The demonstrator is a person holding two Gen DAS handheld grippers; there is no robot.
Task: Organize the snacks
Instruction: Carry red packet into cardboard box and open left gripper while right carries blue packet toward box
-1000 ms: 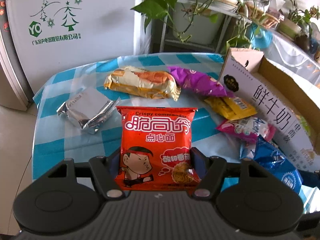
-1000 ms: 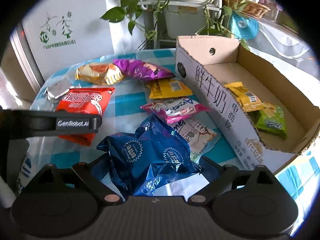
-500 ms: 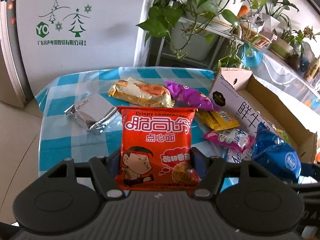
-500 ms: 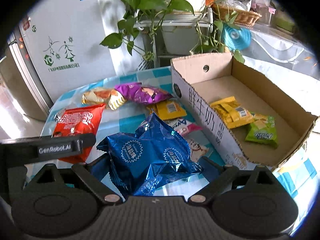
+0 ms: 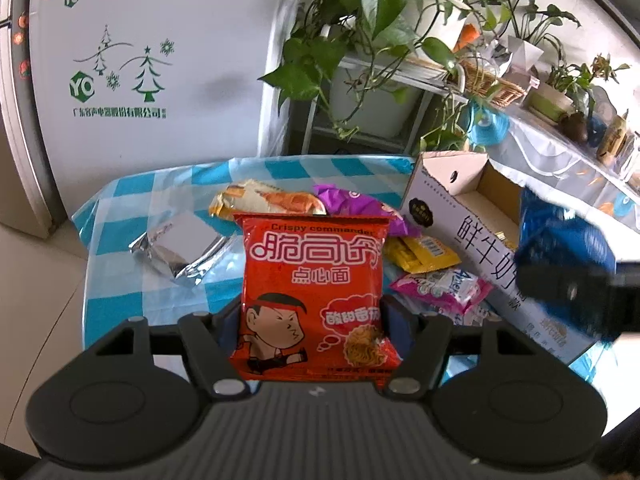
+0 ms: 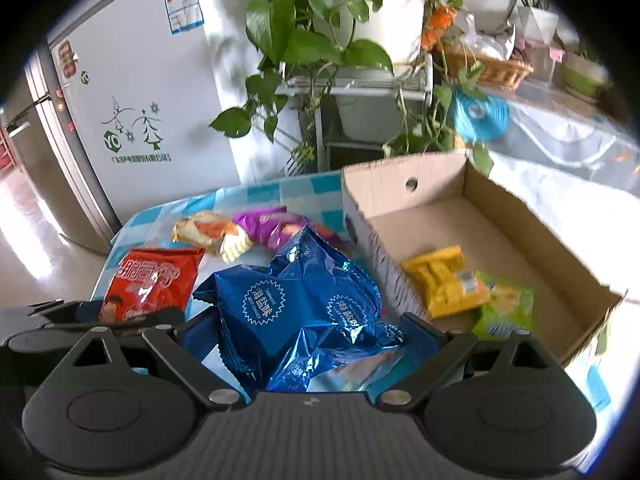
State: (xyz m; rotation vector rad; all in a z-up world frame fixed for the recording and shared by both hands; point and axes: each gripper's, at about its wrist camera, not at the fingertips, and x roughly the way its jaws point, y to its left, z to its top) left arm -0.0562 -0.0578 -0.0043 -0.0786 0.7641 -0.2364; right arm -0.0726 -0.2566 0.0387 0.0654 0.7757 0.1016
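My left gripper [image 5: 314, 320] is shut on a red noodle-snack packet [image 5: 312, 280] and holds it above the checked table [image 5: 132, 196]. My right gripper [image 6: 308, 328] is shut on a crumpled blue foil bag [image 6: 304, 308], held above the table just left of the open cardboard box [image 6: 500, 232]. The blue bag also shows blurred in the left wrist view [image 5: 568, 264], near the box [image 5: 476, 236]. The red packet shows in the right wrist view [image 6: 154, 280]. A yellow packet [image 6: 444, 284] and a green packet [image 6: 506, 308] lie in the box.
On the table lie a silver packet [image 5: 180, 248], an orange-white packet [image 5: 268, 200], a purple packet [image 5: 360, 208], a yellow packet [image 5: 424, 256] and a pink packet [image 5: 440, 288]. A fridge [image 5: 140, 60] and a plant shelf [image 5: 380, 60] stand behind.
Both grippers have risen with their packets. The right gripper has carried the blue bag up and to the right, toward the box.
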